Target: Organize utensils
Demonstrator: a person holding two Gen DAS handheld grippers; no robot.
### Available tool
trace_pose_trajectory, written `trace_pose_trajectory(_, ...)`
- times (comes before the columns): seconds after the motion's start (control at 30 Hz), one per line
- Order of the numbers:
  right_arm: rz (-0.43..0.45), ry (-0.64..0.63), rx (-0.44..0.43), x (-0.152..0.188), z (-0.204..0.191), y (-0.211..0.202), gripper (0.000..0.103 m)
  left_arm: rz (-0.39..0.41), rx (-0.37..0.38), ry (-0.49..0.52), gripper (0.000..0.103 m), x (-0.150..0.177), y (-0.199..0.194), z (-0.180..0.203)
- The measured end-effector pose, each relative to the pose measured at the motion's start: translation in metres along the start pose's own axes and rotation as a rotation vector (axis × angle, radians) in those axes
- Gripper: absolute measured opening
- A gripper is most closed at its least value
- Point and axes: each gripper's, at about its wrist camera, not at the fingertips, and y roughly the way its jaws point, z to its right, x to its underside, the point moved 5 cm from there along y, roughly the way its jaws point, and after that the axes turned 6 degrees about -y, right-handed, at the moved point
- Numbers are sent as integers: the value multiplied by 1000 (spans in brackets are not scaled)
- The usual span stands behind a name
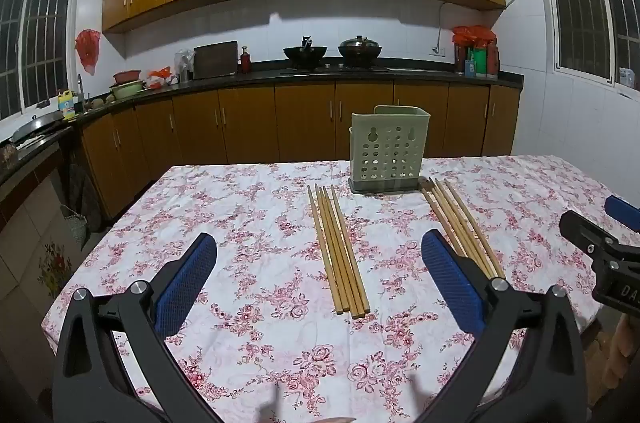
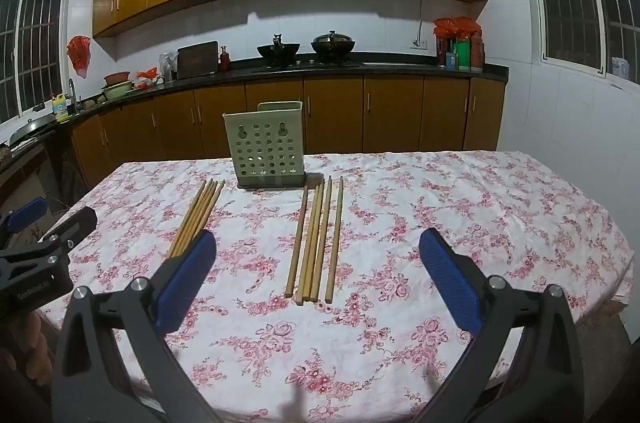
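Left gripper (image 1: pixel 318 273): black frame, blue ribbed pads, jaws spread wide, holding and touching nothing, poised above the white tablecloth with pink rose print (image 1: pixel 256 339). Right gripper (image 2: pixel 318 273): same build, jaws equally wide apart, empty. Pale green perforated plastic utensil holder (image 1: pixel 387 151): upright near the far edge of the cloth. Two bundles of bamboo chopsticks lie flat just before the holder: left bundle (image 1: pixel 340 255) and right bundle (image 2: pixel 316 243), well apart.
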Motion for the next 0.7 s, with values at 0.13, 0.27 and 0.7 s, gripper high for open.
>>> trace_pose_trajectory(0.13, -2, -1, 0, 0, 0, 0, 99, 0, -2, 1, 101, 0, 0, 0)
trace_pose_trajectory(0.27, -2, -1, 2, 1, 0, 0, 99, 0, -3, -1, 101, -1, 0, -1)
trace_pose_trajectory(0.7, -2, 1, 0, 2, 0, 1, 99, -1, -1, 3, 101, 0, 0, 0)
